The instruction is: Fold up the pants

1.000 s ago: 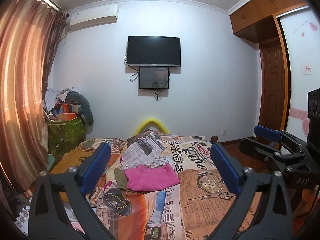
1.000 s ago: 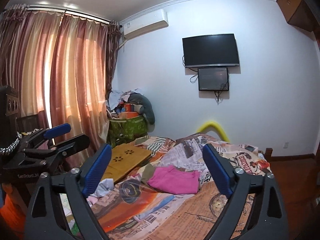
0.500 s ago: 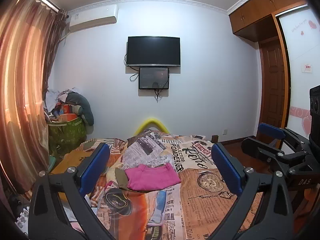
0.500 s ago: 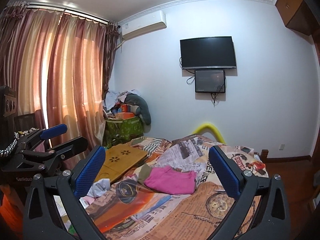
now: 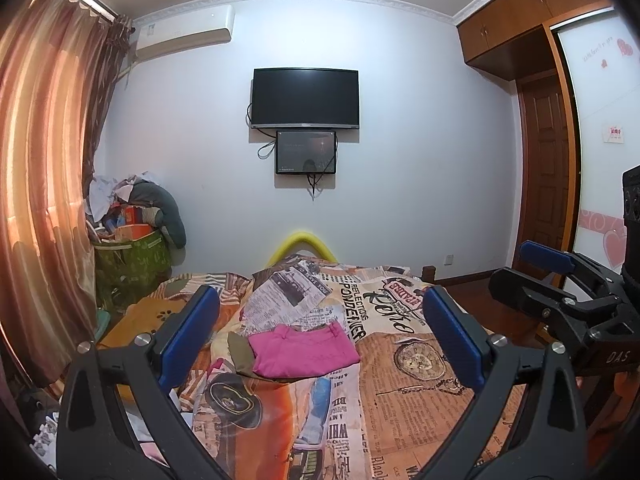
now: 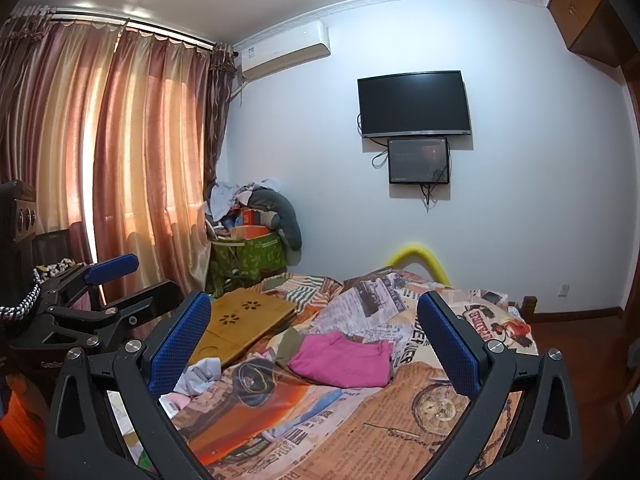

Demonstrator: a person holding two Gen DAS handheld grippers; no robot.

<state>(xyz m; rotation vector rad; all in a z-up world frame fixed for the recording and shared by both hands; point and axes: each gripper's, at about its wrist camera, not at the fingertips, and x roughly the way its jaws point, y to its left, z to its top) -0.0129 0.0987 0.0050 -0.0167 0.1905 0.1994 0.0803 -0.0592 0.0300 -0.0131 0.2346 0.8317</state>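
Observation:
Pink pants (image 5: 306,348) lie folded into a small rectangle in the middle of the bed, also in the right wrist view (image 6: 344,360). My left gripper (image 5: 320,336) is open and empty, held well above and short of the bed. My right gripper (image 6: 316,344) is open and empty too, at similar height. Each gripper shows in the other's view: the right one at the right edge (image 5: 560,284), the left one at the left edge (image 6: 100,292).
The bed has a newspaper-print cover (image 5: 420,380). An olive cloth (image 5: 240,352) lies left of the pants. A wooden lap tray (image 6: 244,324) and loose clothes (image 6: 200,376) lie on the bed's left. A full green bag (image 6: 248,256) stands by the curtain.
Both grippers have drifted slightly; the right wrist view has swung a little so the pants sit more central. Both stay open and empty.

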